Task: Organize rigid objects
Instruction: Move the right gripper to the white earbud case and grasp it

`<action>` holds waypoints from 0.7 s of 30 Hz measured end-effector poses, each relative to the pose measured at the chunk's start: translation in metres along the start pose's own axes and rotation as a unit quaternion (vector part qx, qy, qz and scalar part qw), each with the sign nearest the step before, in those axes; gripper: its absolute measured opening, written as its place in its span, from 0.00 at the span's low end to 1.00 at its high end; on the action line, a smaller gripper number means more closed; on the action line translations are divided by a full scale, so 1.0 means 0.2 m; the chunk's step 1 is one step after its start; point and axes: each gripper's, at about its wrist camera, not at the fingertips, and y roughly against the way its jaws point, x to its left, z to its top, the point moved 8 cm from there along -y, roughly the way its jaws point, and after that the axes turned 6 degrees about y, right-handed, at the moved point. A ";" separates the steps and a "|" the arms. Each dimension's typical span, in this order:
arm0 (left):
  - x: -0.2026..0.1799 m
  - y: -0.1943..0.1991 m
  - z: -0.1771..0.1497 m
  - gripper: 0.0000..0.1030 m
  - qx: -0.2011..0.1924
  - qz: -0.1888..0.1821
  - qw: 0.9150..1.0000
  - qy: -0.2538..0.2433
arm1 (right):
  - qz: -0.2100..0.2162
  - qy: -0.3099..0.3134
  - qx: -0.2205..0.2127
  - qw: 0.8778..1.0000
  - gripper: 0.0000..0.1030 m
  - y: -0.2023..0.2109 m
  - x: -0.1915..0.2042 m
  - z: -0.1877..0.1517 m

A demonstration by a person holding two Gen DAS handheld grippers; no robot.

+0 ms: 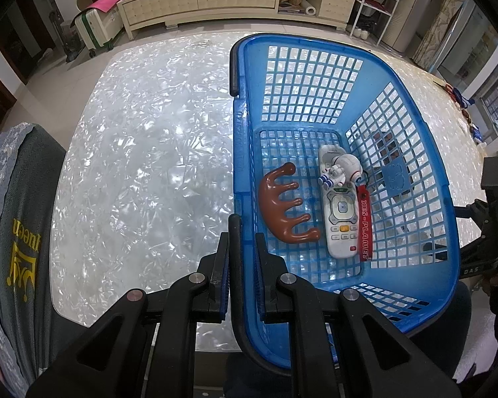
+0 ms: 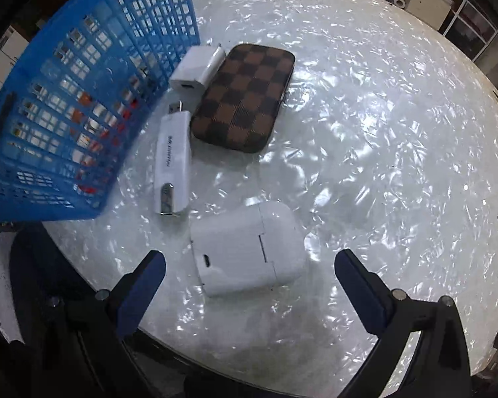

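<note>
A smooth white earbud case (image 2: pixel 247 248) lies on the glossy pearl tabletop (image 2: pixel 381 132), between the right gripper's (image 2: pixel 249 285) widely spread fingers. Only the left wrist view shows the left gripper (image 1: pixel 240 248), fingers clamped on the blue lattice basket's (image 1: pixel 415 152) black handle (image 1: pixel 235 265).

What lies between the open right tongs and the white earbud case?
Nothing but bare table: in the right wrist view the right tongs straddle the earbud case, pads clear of it on both sides.
</note>
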 end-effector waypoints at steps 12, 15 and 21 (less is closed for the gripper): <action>0.00 0.00 0.00 0.14 0.002 0.003 1.000 -0.001 | -0.015 0.020 0.006 1.000 0.75 -0.16 0.02 0.04; 0.00 0.00 0.00 0.14 0.001 0.002 1.000 0.000 | -0.017 0.020 -0.001 1.000 0.72 -0.17 0.02 0.04; -0.01 0.00 0.00 0.14 0.001 0.002 1.000 0.001 | -0.028 0.032 -0.010 0.999 0.63 -0.15 0.05 0.03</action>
